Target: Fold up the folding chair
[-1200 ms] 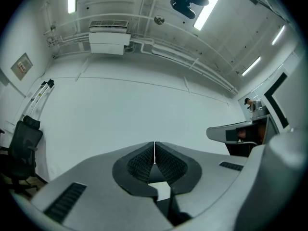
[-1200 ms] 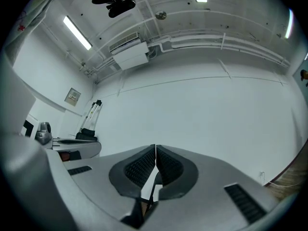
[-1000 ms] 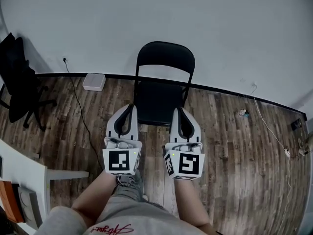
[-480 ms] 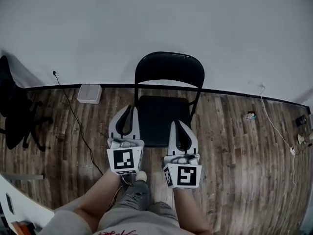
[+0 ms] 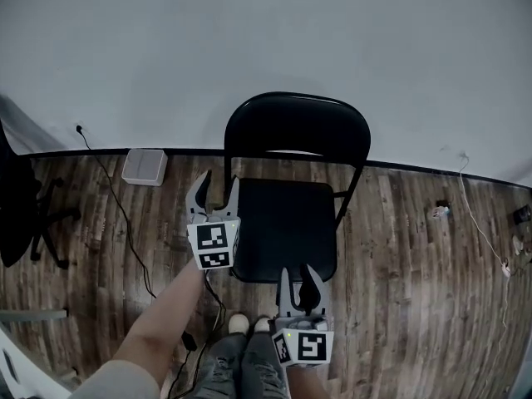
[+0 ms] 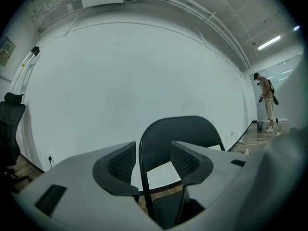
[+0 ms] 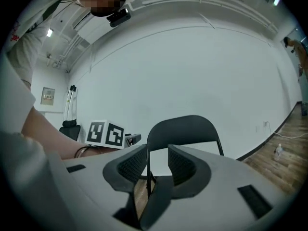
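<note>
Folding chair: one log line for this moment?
folding chair: unfolded; left gripper: jaws just opened, frame tube between; right gripper: jaws just opened, seat edge between

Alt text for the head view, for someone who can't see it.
A black folding chair stands open on a wood floor by a white wall. The left gripper is at the chair's back frame and the right gripper at the seat's front edge; both jaws have just been opening and grip nothing.

Matt black folding chair [image 5: 287, 231] (painted metal, seemingly) on grainy, worn wood-plank floor [image 5: 416, 248].
</note>
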A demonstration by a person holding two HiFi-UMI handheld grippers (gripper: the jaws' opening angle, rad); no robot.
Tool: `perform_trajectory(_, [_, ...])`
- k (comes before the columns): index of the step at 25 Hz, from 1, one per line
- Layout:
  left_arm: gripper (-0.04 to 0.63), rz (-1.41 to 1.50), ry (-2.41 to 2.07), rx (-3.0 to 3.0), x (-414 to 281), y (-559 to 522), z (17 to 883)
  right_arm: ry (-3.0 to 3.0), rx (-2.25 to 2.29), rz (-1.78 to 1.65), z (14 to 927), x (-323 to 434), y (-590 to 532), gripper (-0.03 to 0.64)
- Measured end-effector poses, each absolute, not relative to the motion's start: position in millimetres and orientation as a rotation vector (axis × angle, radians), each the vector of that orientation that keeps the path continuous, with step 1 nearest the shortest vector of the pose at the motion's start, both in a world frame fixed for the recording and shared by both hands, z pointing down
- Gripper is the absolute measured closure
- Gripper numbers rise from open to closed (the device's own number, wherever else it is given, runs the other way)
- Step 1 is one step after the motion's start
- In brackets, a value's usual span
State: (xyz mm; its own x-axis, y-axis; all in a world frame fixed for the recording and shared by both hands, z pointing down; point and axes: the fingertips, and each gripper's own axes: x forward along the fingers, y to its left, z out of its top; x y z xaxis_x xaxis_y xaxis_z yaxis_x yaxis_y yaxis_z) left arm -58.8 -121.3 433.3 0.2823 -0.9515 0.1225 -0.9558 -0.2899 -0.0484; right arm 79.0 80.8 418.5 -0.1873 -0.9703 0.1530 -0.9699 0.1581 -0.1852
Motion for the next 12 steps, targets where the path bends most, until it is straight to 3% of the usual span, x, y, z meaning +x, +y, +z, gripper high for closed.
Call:
perform_trajectory(6, [0.342, 0.339, -1.858, 2.394, -68.9, -187.7, 529.6, 2.298, -1.996, -0.691, 518.3, 75.6, 89.9, 0.428])
perform_trajectory(12, [0.342, 0.435, -1.805, 2.322, -63.8, -224.5, 572.2, 1.997, -2.019, -1.046, 597.0, 87.9, 124.0, 0.418])
